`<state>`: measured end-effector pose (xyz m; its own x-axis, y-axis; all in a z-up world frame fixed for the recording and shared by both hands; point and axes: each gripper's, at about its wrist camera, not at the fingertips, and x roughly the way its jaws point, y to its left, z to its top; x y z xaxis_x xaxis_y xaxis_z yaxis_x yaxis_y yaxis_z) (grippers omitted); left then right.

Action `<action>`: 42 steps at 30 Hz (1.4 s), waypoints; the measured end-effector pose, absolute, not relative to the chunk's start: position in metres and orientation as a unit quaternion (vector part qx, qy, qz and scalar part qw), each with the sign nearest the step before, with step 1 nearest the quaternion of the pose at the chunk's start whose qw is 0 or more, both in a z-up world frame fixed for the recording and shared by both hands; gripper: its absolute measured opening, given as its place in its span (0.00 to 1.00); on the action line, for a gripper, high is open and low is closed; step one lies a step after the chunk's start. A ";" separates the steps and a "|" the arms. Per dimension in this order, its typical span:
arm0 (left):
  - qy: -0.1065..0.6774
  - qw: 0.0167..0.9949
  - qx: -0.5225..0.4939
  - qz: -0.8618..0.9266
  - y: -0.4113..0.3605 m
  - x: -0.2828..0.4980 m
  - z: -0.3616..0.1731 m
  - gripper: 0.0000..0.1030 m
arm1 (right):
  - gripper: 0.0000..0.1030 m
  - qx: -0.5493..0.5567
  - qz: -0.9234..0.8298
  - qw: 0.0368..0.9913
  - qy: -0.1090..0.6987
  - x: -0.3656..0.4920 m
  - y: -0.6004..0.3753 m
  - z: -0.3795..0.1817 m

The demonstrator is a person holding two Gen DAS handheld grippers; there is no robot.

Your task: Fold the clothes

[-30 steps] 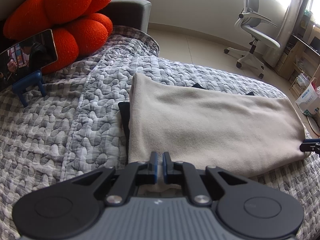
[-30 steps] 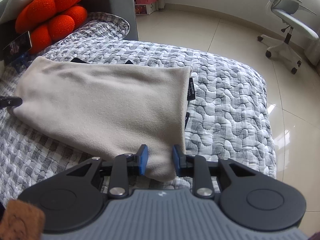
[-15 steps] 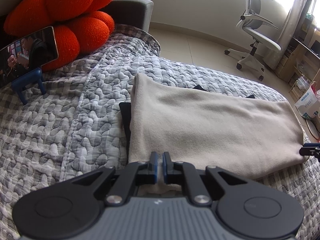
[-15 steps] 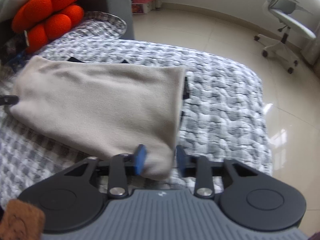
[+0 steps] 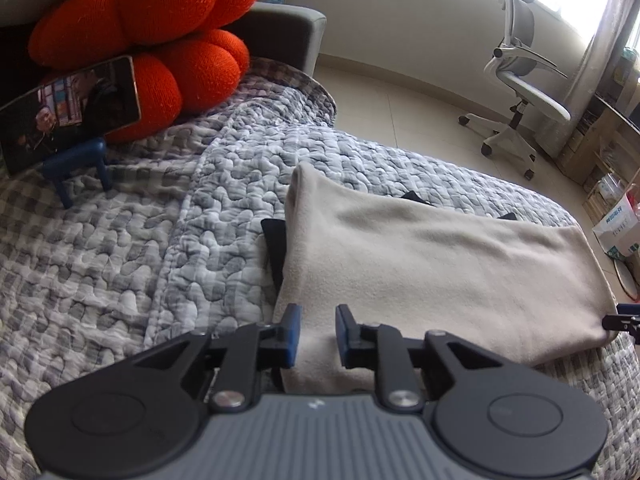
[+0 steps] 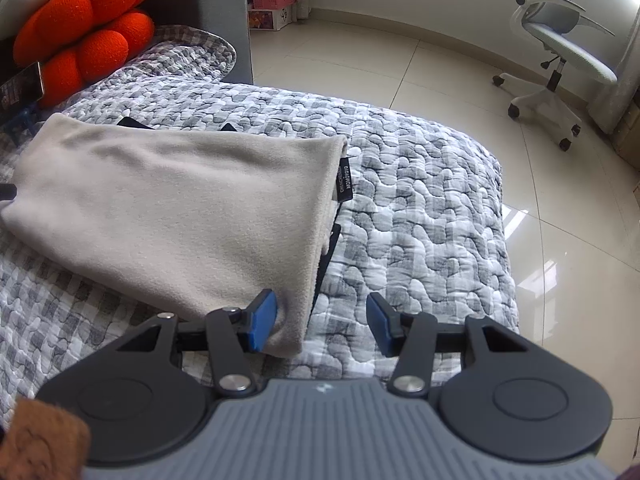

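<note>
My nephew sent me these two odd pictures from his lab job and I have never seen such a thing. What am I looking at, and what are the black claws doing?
A person holds a two-finger gripper in each hand; each carries a camera looking along its fingers. One picture is from the left gripper, one from the right gripper. A folded beige garment, dark lining peeking out, lies on a grey quilted cover. Both grippers are open at its near corners, holding nothing. Behind: an orange cushion, a phone on a blue stand, and an office chair.

orange cushion [image 5: 140, 28], phone [image 5: 68, 116], office chair [image 5: 520, 92], quilt [image 5: 160, 240]
</note>
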<state>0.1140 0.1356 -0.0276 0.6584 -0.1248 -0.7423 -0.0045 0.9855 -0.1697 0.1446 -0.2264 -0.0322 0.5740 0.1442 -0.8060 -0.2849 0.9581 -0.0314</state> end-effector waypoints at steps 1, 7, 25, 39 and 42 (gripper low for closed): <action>0.410 0.908 -0.078 -0.033 0.136 0.114 -0.027 0.19 | 0.50 -0.079 0.120 0.884 0.445 0.145 -0.226 -0.032; 0.399 0.915 -0.059 -0.011 0.137 0.114 -0.024 0.29 | 0.50 -0.082 0.116 0.883 0.447 0.145 -0.223 -0.033; 0.406 0.914 -0.018 0.013 0.125 0.125 -0.035 0.36 | 0.50 -0.104 0.112 0.884 0.442 0.142 -0.218 -0.031; 0.399 0.915 0.028 0.041 0.121 0.127 -0.038 0.46 | 0.50 -0.118 0.107 0.884 0.439 0.141 -0.213 -0.032; 0.400 0.915 0.026 0.043 0.121 0.128 -0.037 0.46 | 0.50 -0.119 0.106 0.884 0.439 0.140 -0.212 -0.032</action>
<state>0.1276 0.1211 -0.0371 0.6767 0.0996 -0.7295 -0.0574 0.9949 0.0826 0.1403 -0.2119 -0.0320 0.5925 0.0838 -0.8012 -0.2927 0.9490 -0.1172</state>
